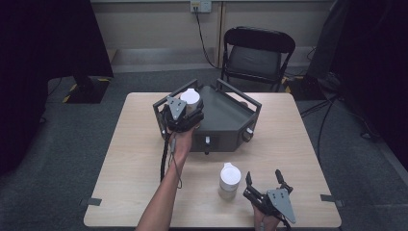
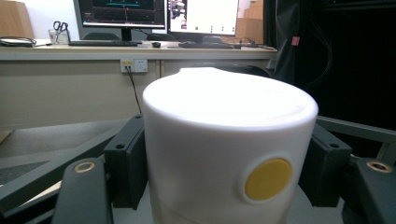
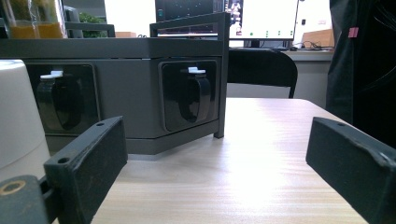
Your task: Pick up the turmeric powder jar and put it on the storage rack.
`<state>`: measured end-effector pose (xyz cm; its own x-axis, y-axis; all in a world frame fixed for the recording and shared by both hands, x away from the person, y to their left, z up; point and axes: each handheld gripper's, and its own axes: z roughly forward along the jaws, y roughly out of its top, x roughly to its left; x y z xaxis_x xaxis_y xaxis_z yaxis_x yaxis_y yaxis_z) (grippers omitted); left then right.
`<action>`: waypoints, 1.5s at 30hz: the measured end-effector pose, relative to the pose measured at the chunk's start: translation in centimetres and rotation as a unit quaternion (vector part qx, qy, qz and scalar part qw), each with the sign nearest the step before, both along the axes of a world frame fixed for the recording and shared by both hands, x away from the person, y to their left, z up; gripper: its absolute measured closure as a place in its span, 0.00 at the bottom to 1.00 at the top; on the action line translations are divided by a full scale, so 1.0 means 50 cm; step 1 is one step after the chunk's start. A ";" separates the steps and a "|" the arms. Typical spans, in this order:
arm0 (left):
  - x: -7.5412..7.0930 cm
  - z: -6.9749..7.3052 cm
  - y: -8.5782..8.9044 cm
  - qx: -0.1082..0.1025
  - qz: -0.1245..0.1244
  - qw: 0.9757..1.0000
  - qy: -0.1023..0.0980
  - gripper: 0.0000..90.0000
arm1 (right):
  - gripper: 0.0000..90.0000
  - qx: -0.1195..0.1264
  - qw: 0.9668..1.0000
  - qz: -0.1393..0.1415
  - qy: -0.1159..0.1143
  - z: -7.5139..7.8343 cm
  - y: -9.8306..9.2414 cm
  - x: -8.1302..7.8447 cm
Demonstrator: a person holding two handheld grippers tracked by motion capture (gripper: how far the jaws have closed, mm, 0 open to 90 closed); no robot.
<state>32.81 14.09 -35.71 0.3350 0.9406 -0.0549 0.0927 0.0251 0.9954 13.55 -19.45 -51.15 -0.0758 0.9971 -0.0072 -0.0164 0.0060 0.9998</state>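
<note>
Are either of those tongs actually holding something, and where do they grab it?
The left tongs clamp a white jar by its sides, below the lid. The right tongs stand open, holding nothing.

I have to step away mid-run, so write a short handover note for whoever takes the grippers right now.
Left gripper: shut on the white jar, held at the left end of the dark grey rack; whether it rests on the rack cannot be told.
Right gripper: open, holding nothing, low over the table at the near right.
Second white jar: upright on the table, just left of the right gripper, untouched.
Done: first jar brought to the rack.
Left: probably release it, then bring the second jar.
</note>
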 end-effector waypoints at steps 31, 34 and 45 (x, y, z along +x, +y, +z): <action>-0.008 -0.012 0.037 -0.034 -0.020 0.999 0.001 0.00 | 0.05 -0.001 1.000 0.000 0.002 0.002 0.000 0.001; -0.012 -0.010 0.038 -0.030 -0.021 0.999 -0.002 0.00 | 0.05 0.000 1.000 0.000 0.001 0.001 0.000 0.000; -0.042 -0.019 0.036 -0.025 -0.023 0.999 -0.010 0.00 | 0.05 -0.001 1.000 0.003 -0.003 -0.002 -0.002 -0.001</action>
<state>30.74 15.91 -36.67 0.3802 0.9201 -0.0945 0.0748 0.0712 0.9947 13.52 -19.55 -51.25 -0.0826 0.9965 -0.0092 -0.0219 0.0074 0.9997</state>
